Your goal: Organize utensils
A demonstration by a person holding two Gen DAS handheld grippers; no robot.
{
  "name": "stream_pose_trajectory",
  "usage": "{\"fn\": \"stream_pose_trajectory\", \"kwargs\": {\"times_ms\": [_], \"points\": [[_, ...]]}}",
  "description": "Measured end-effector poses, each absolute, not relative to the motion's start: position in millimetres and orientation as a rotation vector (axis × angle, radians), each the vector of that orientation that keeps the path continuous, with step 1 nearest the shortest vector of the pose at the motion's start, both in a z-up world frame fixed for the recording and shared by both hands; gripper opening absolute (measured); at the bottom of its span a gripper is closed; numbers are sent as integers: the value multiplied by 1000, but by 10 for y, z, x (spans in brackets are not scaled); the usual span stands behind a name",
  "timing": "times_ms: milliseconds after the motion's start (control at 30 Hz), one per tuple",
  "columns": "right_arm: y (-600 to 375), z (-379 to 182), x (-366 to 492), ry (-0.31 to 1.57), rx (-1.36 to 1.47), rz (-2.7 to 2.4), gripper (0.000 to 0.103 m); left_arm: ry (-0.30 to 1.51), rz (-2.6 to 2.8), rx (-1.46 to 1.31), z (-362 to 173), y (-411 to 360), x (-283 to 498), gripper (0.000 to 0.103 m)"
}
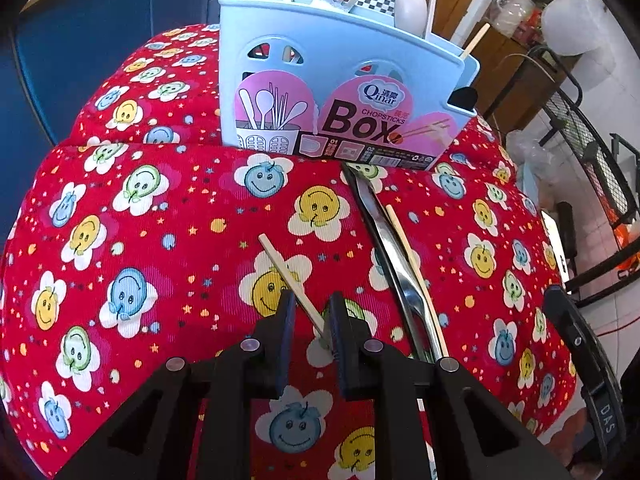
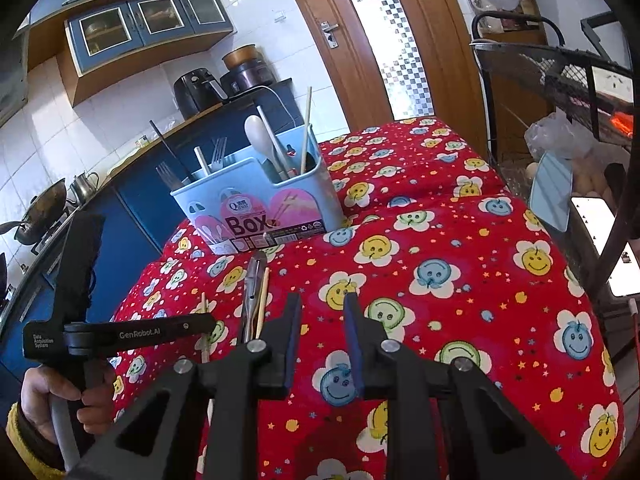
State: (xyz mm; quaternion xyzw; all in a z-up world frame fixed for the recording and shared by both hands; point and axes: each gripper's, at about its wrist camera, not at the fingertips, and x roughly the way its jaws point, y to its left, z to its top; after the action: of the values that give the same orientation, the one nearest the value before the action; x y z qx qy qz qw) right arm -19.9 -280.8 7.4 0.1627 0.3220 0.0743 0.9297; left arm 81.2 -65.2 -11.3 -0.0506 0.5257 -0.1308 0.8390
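Observation:
A light blue chopsticks box (image 1: 344, 92) stands on the red smiley cloth (image 1: 160, 240), holding forks, a white spoon and chopsticks. It also shows in the right wrist view (image 2: 260, 208). My left gripper (image 1: 312, 316) is open, its fingers on either side of a wooden chopstick (image 1: 290, 280) lying on the cloth. A metal utensil (image 1: 396, 264) and a second chopstick (image 1: 416, 276) lie to its right. My right gripper (image 2: 322, 316) is open and empty above the cloth, right of those utensils (image 2: 254, 292).
The cloth-covered surface drops off at its edges. A blue kitchen counter (image 2: 132, 200) with appliances lies to the left. A black wire rack (image 2: 560, 72) and a phone (image 2: 600, 232) are at the right. A wooden door (image 2: 360, 40) is behind.

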Motion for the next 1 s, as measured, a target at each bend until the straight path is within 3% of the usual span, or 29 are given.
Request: {"fn": "stream_pose_trajectory", "kwargs": {"times_ms": [267,767,1000], "points": [[-2762,72,-190,668,329,164,24,1096,-301,-157,-128,-568,840,5],[-2491,21,-48,777,236,186,24,791,-289,-137,357,-180,637,4],[-2356,-64,22,848,176,199,26,740,-269,-147,405,-42,590,4]]}}
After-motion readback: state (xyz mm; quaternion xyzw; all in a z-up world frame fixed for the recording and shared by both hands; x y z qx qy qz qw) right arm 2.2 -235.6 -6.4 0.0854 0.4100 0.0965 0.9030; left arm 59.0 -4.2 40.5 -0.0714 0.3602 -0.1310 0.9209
